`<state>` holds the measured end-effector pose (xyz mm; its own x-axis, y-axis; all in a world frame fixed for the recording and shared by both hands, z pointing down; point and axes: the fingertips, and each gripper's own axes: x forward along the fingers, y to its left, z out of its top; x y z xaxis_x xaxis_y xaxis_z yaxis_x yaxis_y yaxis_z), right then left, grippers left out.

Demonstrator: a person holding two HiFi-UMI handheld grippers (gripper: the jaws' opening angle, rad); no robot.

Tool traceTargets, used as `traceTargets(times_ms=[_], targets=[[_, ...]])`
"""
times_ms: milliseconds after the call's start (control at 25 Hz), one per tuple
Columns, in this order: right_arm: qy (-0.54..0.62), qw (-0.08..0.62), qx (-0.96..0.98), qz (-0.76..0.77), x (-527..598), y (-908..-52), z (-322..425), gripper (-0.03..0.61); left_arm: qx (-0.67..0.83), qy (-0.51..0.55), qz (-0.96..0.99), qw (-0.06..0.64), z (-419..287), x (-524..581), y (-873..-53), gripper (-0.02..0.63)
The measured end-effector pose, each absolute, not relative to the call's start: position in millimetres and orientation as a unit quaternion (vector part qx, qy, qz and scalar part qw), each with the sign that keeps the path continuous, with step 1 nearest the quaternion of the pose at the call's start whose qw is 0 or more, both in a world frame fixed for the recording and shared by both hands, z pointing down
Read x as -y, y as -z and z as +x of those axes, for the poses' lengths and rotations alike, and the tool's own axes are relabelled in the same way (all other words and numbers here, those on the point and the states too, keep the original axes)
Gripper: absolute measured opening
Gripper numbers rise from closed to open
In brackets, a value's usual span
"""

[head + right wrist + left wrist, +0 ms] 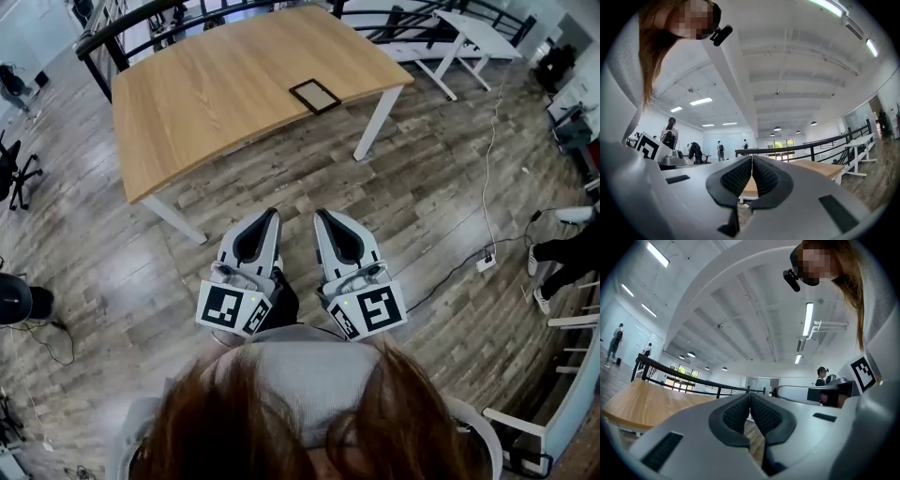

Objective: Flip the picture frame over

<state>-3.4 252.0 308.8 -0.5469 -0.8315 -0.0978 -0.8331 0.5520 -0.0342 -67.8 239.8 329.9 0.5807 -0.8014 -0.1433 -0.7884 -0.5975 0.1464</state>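
A small black-rimmed picture frame lies flat on the wooden table, close to its near edge and right corner. Both grippers are held side by side near the person's chest, over the floor and well short of the table. My left gripper is shut with nothing in it; its pads meet in the left gripper view. My right gripper is shut and empty too, pads touching in the right gripper view. Both point roughly level toward the table. The frame does not show in either gripper view.
White table legs stand between me and the frame. A black railing runs behind the table. White desks stand at the back right. A cable and power strip lie on the wooden floor at right. An office chair stands far left.
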Motion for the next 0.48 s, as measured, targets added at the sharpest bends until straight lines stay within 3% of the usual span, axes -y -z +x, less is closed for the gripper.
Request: traceTargets(times_ms=[480], targets=[[-0.015,0.049,-0.86,-0.508,-47.5,-291.2,-14.8,0.015,0.417,0.073,0.905,0.024,-78.9,-37.2,-317.5,0.008]])
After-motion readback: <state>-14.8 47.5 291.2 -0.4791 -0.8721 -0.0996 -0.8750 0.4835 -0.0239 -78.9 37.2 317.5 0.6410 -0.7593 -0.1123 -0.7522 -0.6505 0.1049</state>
